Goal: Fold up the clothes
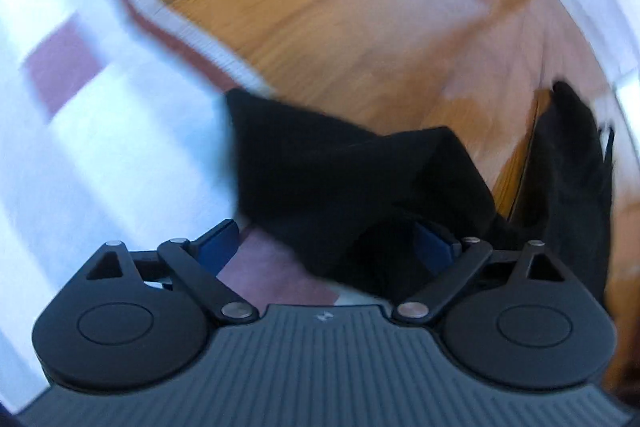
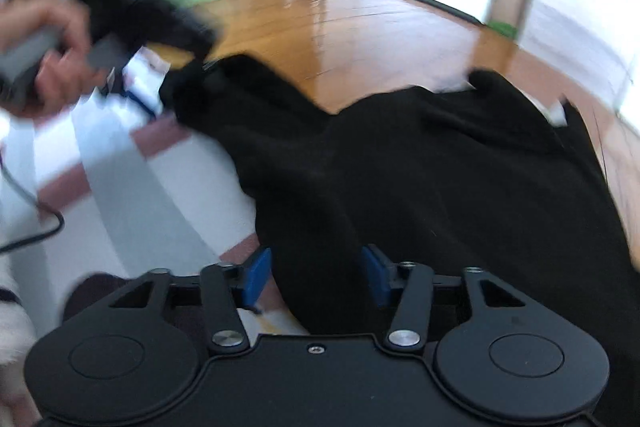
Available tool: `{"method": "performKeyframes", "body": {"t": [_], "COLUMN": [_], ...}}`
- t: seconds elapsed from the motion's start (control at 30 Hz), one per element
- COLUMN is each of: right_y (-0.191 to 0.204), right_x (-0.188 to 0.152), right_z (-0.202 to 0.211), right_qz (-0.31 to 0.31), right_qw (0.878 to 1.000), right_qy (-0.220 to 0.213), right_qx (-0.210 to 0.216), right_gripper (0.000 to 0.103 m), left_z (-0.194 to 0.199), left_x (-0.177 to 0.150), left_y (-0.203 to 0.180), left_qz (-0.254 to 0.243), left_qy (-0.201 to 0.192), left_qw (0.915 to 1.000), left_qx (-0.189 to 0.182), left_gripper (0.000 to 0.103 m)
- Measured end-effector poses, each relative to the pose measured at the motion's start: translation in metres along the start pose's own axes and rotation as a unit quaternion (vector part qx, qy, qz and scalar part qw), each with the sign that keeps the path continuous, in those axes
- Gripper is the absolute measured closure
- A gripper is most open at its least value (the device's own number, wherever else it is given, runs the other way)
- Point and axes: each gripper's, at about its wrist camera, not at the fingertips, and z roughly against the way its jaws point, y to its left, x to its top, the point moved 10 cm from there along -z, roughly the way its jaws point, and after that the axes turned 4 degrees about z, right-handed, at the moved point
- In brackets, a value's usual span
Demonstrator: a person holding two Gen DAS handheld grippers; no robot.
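My left hand (image 2: 48, 55) at far left, grips handle of left gripper (image 1: 326, 247). Its jaws stand wide; black garment (image 2: 420, 179) corner lies between them, pads not pressing. Garment lies crumpled on white-and-maroon cover (image 1: 100, 131), hanging toward wooden floor (image 2: 340, 27). My right gripper (image 2: 316, 275) over near edge of garment, jaws apart, cloth between, not pinched.

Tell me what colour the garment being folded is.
Black. The garment shows best in the right wrist view, spread over a white and maroon cloth.
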Motion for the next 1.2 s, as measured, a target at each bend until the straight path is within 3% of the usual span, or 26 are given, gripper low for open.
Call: {"method": "performKeyframes", "body": {"t": [0.07, 0.1, 0.13, 0.17, 0.2, 0.3, 0.37, 0.4, 0.47, 0.53, 0.67, 0.83, 0.93, 1.1, 1.2], "right_y": [0.004, 0.004, -0.001, -0.009, -0.020, -0.067, -0.105, -0.124, -0.149, -0.163, -0.167, -0.168, -0.168, -0.169, -0.169], "right_x": [0.002, 0.003, 0.006, 0.008, 0.008, 0.005, -0.011, -0.022, -0.050, -0.065, -0.074, -0.074, -0.070, -0.067, -0.068], "right_z": [-0.010, -0.013, -0.014, -0.015, -0.014, 0.002, 0.004, 0.002, -0.006, -0.005, -0.001, 0.001, -0.005, -0.010, -0.008], "right_qz": [0.017, 0.020, 0.018, 0.007, -0.017, -0.112, -0.188, -0.230, -0.312, -0.374, -0.420, -0.430, -0.429, -0.415, -0.417], "right_qw": [1.000, 0.999, 0.999, 0.999, 0.998, 0.989, 0.977, 0.967, 0.945, 0.924, 0.906, 0.901, 0.901, 0.908, 0.907], "right_qy": [-0.001, -0.008, -0.021, -0.029, -0.031, -0.050, -0.040, -0.028, 0.003, -0.001, -0.009, -0.012, -0.011, -0.009, -0.010], "right_qx": [-0.018, -0.026, -0.035, -0.046, -0.057, -0.078, -0.096, -0.101, -0.099, -0.081, -0.060, -0.057, -0.059, -0.065, -0.063], "right_gripper": [0.043, 0.048, 0.069, 0.088, 0.100, 0.101, 0.101, 0.101, 0.100, 0.100, 0.099, 0.100, 0.100, 0.099, 0.099], "left_z": [-0.003, -0.002, 0.002, 0.007, 0.016, 0.040, 0.044, 0.043, 0.026, 0.012, 0.005, 0.009, 0.010, 0.025, 0.015], "left_x": [0.006, 0.011, 0.016, 0.022, 0.031, 0.060, 0.072, 0.074, 0.070, 0.064, 0.041, 0.002, -0.008, -0.018, -0.022], "left_y": [-0.015, -0.023, -0.035, -0.047, -0.057, -0.077, -0.074, -0.071, -0.067, -0.063, -0.075, -0.068, -0.062, -0.062, -0.067], "left_qz": [-0.068, -0.097, -0.113, -0.129, -0.142, -0.161, -0.130, -0.110, -0.066, -0.038, -0.092, -0.158, -0.197, -0.213, -0.223], "left_qy": [-0.038, -0.058, -0.074, -0.091, -0.116, -0.182, -0.192, -0.189, -0.148, -0.109, -0.058, -0.005, -0.009, -0.004, 0.009], "left_qw": [0.9950, 0.9901, 0.9883, 0.9858, 0.9821, 0.9698, 0.9728, 0.9756, 0.9858, 0.9916, 0.9927, 0.9874, 0.9794, 0.9768, 0.9746], "left_qx": [0.062, 0.083, 0.071, 0.058, 0.043, 0.026, 0.003, -0.017, -0.044, -0.058, -0.053, -0.011, 0.042, 0.024, 0.015], "left_gripper": [0.060, 0.066, 0.080, 0.082, 0.082, 0.076, 0.041, 0.038, 0.038, 0.038, 0.036, 0.031, 0.031, 0.031, 0.031]}}
